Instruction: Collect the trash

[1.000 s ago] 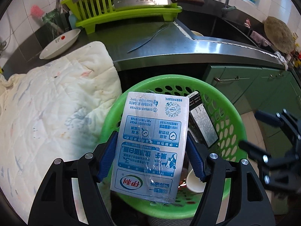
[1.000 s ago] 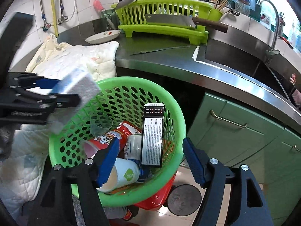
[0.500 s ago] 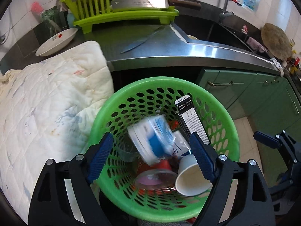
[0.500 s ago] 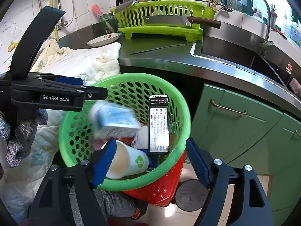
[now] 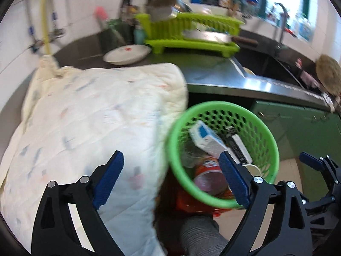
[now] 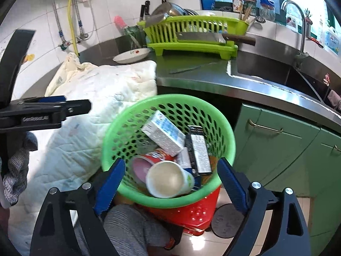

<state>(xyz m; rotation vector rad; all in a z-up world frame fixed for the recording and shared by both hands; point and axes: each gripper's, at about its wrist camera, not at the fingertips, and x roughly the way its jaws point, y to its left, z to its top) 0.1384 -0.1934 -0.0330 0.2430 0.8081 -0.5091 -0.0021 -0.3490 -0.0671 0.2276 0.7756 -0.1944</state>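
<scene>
The green perforated basket (image 5: 221,104) (image 6: 170,97) holds trash. A white and blue milk carton (image 5: 204,138) (image 6: 164,136) lies tilted on top, beside a black box (image 6: 199,149), a paper cup (image 6: 168,179) and a red tube (image 6: 157,155). My left gripper (image 5: 170,162) hangs over the basket's left rim and the quilt; its jaws are opening with nothing between them. It also shows side-on at the left of the right wrist view (image 6: 42,111). My right gripper (image 6: 170,166) hovers above the basket's near rim, its jaws opening and empty.
A white quilt (image 5: 85,117) covers the counter on the left. Behind it are a plate (image 6: 132,55), a lime dish rack (image 6: 191,34) with a cleaver (image 6: 202,37), and a knife (image 6: 187,68). The sink (image 6: 277,72) and green cabinets (image 6: 277,149) are at the right. A red basket (image 6: 191,213) sits under the green one.
The left gripper let go of the milk carton, which dropped into the basket. That gripper then swung up and left over the quilt. Both grippers' jaws spread wider.
</scene>
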